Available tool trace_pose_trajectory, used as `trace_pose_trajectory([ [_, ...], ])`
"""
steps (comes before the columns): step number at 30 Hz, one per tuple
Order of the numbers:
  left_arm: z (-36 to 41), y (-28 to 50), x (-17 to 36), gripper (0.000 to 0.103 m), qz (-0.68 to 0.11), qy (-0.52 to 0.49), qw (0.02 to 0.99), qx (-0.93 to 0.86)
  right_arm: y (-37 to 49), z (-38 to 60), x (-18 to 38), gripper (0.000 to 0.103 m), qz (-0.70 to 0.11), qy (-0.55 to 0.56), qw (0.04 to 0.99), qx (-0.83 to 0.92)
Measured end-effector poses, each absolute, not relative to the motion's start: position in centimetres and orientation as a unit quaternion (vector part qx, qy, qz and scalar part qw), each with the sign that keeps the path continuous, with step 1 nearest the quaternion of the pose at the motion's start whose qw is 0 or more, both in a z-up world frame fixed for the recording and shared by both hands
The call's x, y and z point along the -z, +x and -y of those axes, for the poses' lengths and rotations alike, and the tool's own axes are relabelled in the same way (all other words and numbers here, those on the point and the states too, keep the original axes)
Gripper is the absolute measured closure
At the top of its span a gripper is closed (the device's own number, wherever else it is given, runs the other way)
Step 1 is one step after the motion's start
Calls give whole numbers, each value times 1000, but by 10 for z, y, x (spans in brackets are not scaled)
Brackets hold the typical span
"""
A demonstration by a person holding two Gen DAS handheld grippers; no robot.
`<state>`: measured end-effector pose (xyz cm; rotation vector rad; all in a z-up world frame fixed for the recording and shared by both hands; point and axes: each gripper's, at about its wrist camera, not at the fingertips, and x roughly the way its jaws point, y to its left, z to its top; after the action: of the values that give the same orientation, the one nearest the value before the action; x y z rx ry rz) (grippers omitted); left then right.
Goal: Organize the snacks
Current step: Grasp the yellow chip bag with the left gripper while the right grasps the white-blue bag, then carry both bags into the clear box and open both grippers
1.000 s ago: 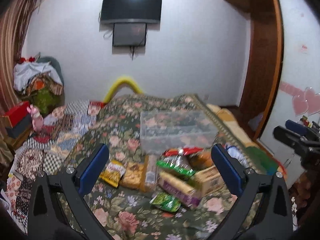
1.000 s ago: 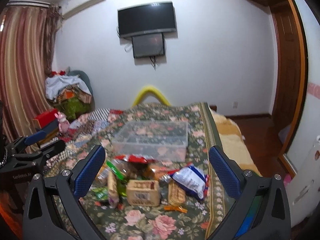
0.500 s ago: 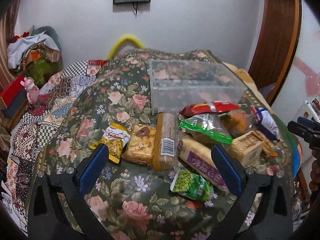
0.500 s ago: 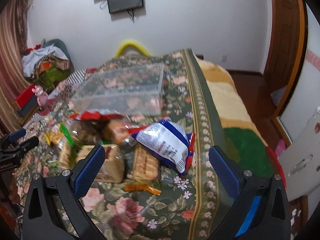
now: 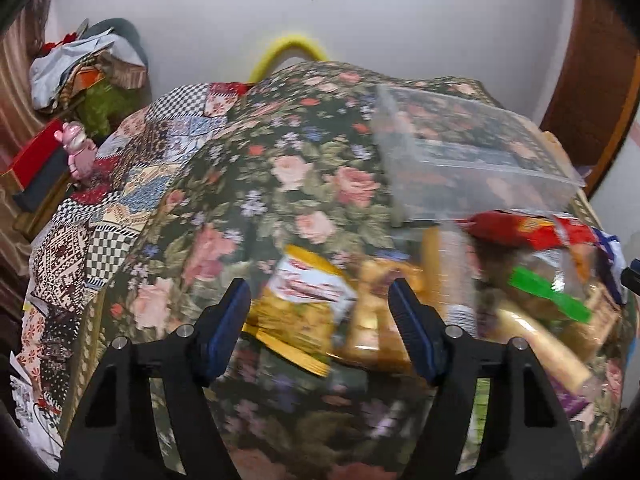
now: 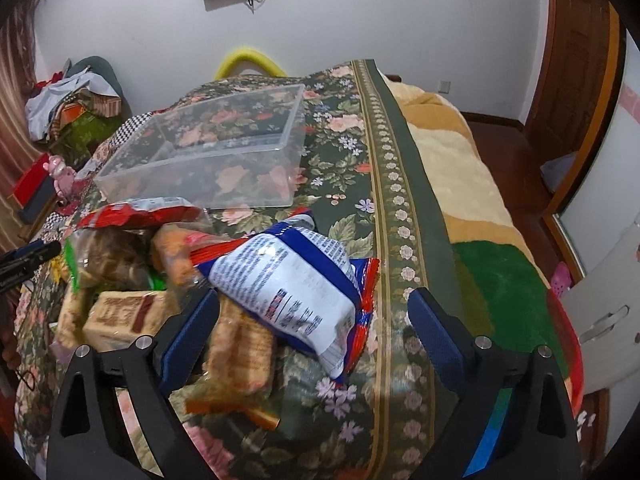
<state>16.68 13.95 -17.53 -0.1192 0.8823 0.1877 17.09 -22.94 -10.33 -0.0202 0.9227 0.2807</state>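
Snack packets lie heaped on a floral bedspread (image 5: pixel 304 172) in front of an empty clear plastic box (image 5: pixel 460 188) (image 6: pixel 192 184). My left gripper (image 5: pixel 320 312) hangs low over the heap's left end, its jaws closing with a yellow-and-white packet (image 5: pixel 308 304) between them; the pads do not press on it. My right gripper (image 6: pixel 314 312) is over the right end, jaws closing slightly around a blue, white and red bag (image 6: pixel 288 276) without touching it. A red bag (image 6: pixel 136 212), a biscuit pack (image 6: pixel 240 348) and a brown carton (image 6: pixel 124 312) lie close by.
The bed's right edge drops past a beige blanket (image 6: pixel 452 152) to a green rug (image 6: pixel 500 272) and a wooden door (image 6: pixel 572 80). A clothes pile (image 5: pixel 84 64) and a pink toy (image 5: pixel 76 148) sit at the left. A yellow arc (image 5: pixel 288 44) stands behind the bed.
Both grippers have come down and forward over the snacks and tilted downward. The left jaws have narrowed a lot, the right ones a little.
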Motion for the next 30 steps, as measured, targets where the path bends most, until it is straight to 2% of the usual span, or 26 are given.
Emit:
trace_pose_trajectory([
  [7, -161, 186, 208, 31, -467, -55, 879, -81, 186, 220, 123, 8, -478, -15, 865, -155],
  [12, -176, 196, 223, 30, -474, -88, 873, -80, 194, 219, 128, 8, -484, -17, 861, -157],
  [16, -175, 204, 232, 31, -476, -69, 873, -86, 201, 219, 129, 8, -482, -14, 863, -152],
  [19, -176, 206, 233, 31, -472, -72, 875, -80, 203, 219, 129, 19, -478, -15, 865, -151],
  [20, -177, 205, 233, 35, -471, -75, 875, -80, 203, 219, 129, 29, -479, -16, 865, -150],
  [21, -178, 205, 233, 40, -469, -75, 876, -81, 203, 219, 130, 34, -479, -19, 866, -146],
  [22, -177, 204, 232, 53, -466, -73, 878, -80, 203, 221, 130, 36, -478, -18, 866, -144],
  [24, -176, 202, 230, 55, -464, -71, 879, -80, 203, 224, 130, 47, -479, -13, 866, -145],
  [30, -172, 192, 220, 57, -459, -70, 882, -76, 197, 226, 121, 54, -470, -11, 870, -148],
])
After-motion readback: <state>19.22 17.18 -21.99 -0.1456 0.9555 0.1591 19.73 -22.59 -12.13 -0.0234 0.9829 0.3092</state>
